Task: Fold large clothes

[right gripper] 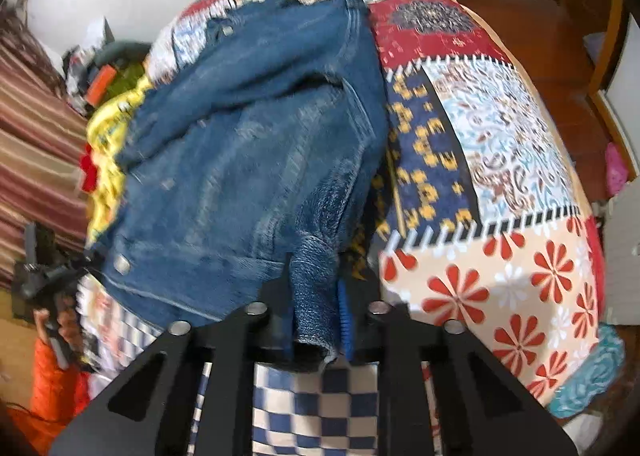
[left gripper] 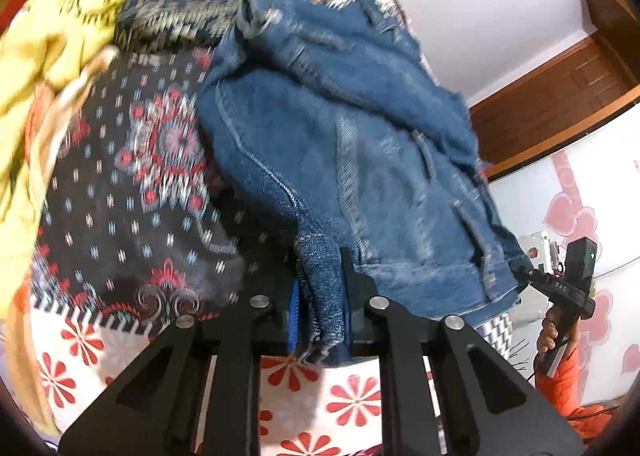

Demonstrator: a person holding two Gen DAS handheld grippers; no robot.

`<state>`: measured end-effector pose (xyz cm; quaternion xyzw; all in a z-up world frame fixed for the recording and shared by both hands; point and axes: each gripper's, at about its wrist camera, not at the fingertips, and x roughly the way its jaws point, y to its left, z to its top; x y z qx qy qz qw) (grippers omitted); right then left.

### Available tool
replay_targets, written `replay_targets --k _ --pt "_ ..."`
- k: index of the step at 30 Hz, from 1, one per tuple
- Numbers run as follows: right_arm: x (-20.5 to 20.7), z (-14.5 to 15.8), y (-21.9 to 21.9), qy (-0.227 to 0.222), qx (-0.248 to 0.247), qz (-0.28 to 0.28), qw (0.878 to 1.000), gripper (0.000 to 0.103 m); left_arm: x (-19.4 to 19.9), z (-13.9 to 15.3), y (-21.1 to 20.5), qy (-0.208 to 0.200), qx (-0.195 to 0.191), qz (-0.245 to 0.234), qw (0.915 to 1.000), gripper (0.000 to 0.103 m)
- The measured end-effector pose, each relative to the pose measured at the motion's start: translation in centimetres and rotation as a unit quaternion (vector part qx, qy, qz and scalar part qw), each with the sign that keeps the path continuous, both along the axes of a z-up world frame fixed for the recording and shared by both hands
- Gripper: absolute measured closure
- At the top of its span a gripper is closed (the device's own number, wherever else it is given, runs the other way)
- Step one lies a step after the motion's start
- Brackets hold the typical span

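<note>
Rumpled blue denim jacket (left gripper: pixel 360 159), half-lifted

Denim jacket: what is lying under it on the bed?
Under the denim jacket lies the patchwork bedspread, and a yellow garment pokes out at its far side. How far either runs beneath the denim is covered.

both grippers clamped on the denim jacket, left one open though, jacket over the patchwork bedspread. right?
Not quite: the left gripper is shut on the denim jacket, as the left wrist view shows. The right gripper is clamped on it too, and the jacket does lie over the patchwork bedspread.
</note>
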<state>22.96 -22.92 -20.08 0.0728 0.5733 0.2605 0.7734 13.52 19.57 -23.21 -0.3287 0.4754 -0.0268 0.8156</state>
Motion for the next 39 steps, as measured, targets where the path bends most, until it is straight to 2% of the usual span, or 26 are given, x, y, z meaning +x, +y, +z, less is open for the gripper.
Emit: replay_targets --k 6,9,14,18,22,24,27,32,34,38,39 --pt "2.1 3.2 1.3 -0.036 0.028 0.016 0.999 0.091 1.7 5.1 0.8 -0.063 0.01 -0.005 0.998 0.089" --pt "3.4 4.9 2.7 -0.065 0.034 0.032 0.997 0.091 3.1 7.4 1.5 -0.092 -0.008 -0.011 0.9957 0.09" --pt "6.3 8.4 5.0 -0.132 0.034 0.045 0.99 0.092 7.5 10.5 3.8 -0.121 0.009 -0.002 0.9926 0.09" --pt "10.2 11.0 6.7 -0.175 0.04 0.03 0.983 0.092 11.9 11.4 6.3 -0.135 0.015 0.026 0.9904 0.09" --pt "15.2 11.4 8.0 -0.188 0.044 -0.006 0.981 0.093 17.6 10.1 9.8 -0.13 -0.008 0.062 0.9896 0.091" --pt "17.8 10.4 8.9 -0.187 0.038 -0.024 0.981 0.093 20.4 9.0 10.8 -0.121 -0.011 0.068 0.9903 0.091" --pt "21.2 7.7 10.7 -0.167 0.024 -0.032 0.985 0.093 24.3 6.1 11.7 -0.082 0.003 0.074 0.9938 0.091" --pt "24.9 2.7 10.8 -0.107 0.032 -0.028 0.993 0.092 27.9 0.4 12.3 -0.01 0.039 0.044 0.9982 0.089" --pt "25.3 1.3 10.8 -0.095 0.02 -0.021 0.995 0.09 28.5 -1.1 11.9 0.004 0.055 0.028 0.9981 0.086" --pt "25.7 -0.6 10.4 -0.074 0.006 -0.019 0.997 0.083 28.5 -1.8 10.4 0.015 0.111 -0.008 0.9937 0.083" --pt "26.0 -0.5 10.2 -0.072 0.002 -0.025 0.997 0.077 28.3 -1.4 9.9 0.017 0.125 -0.014 0.9919 0.083"
